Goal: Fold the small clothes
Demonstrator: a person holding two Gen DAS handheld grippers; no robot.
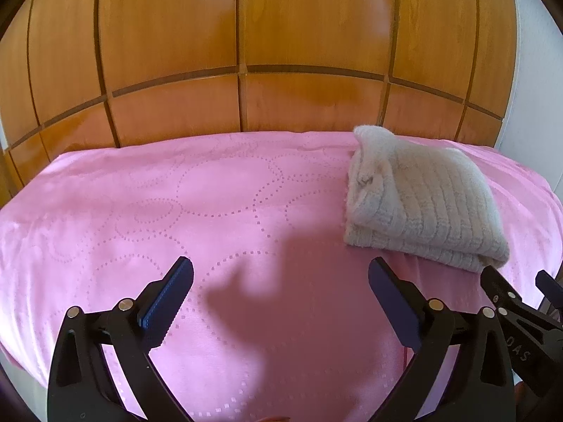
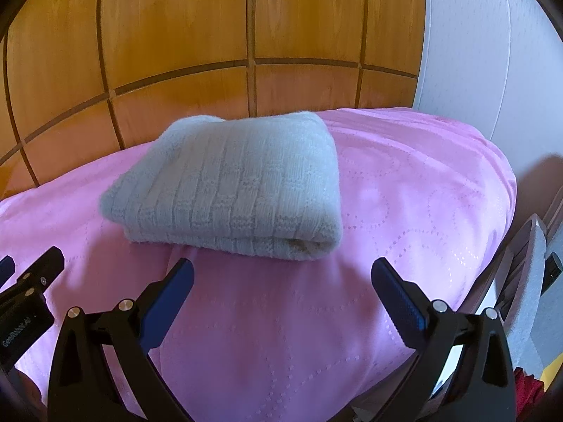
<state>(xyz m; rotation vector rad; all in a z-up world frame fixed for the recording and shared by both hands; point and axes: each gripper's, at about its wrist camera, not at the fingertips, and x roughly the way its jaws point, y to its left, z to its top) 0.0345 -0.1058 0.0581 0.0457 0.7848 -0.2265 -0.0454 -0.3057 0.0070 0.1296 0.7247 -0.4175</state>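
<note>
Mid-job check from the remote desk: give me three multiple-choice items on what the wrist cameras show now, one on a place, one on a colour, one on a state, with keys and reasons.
1. Where does the knitted garment lie?
A. On the pink bedspread, ahead of the right gripper
B. On the floor
C. Hanging on the wooden panels

2. What colour is the garment?
A. Dark red
B. Pale off-white
C. Black

3. How do the two grippers stand?
A. Both shut on the garment
B. Left gripper shut, right open
C. Both open, holding nothing

Answers:
1. A, it rests on the bedspread just beyond the right gripper's fingers.
2. B, the ribbed knit looks pale off-white in both views.
3. C, each pair of fingers is spread wide with only bedspread between them.
</note>
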